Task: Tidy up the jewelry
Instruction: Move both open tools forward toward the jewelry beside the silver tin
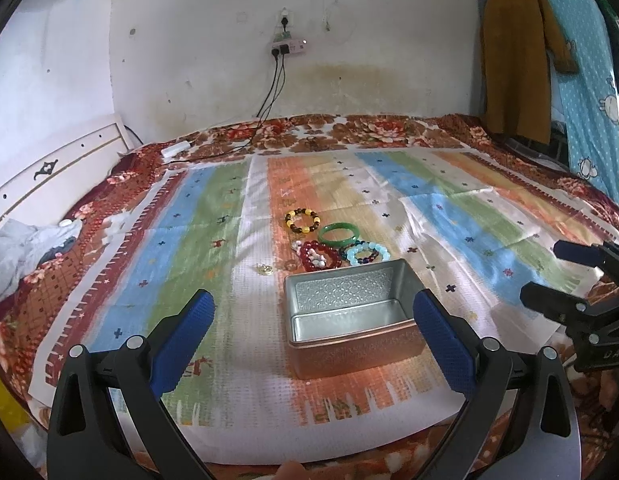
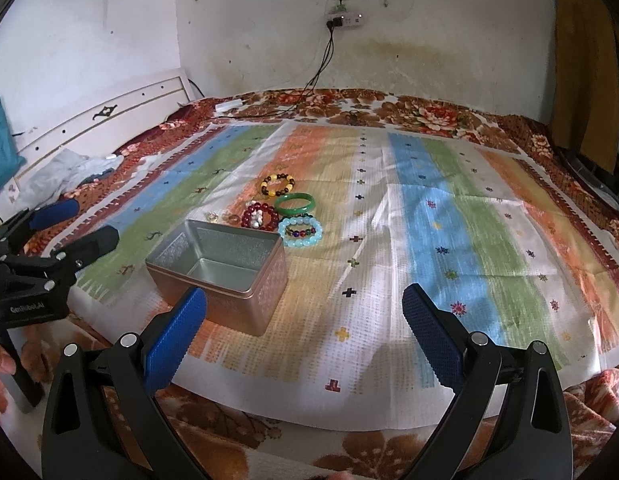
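Observation:
An open, empty metal tin (image 1: 351, 316) (image 2: 223, 270) with a copper-coloured outside stands on a striped cloth on the bed. Just behind it lie a yellow-and-brown bead bracelet (image 1: 302, 221) (image 2: 277, 185), a green bangle (image 1: 338, 235) (image 2: 295, 205), a red bead bracelet (image 1: 320, 256) (image 2: 260, 217), a pale blue bead bracelet (image 1: 367, 254) (image 2: 301, 232) and a small gold piece (image 1: 265, 269) (image 2: 211, 216). My left gripper (image 1: 313, 332) (image 2: 75, 222) is open in front of the tin, holding nothing. My right gripper (image 2: 305, 324) (image 1: 549, 270) is open to the tin's right, also holding nothing.
The striped cloth (image 1: 449, 216) (image 2: 449, 220) lies over a floral blanket (image 2: 409, 112). A white headboard (image 1: 45, 176) and crumpled clothes (image 1: 25, 252) are at the left. Cables (image 1: 269, 104) run from a wall socket onto the bed. Hanging fabric (image 1: 549, 60) is at the right.

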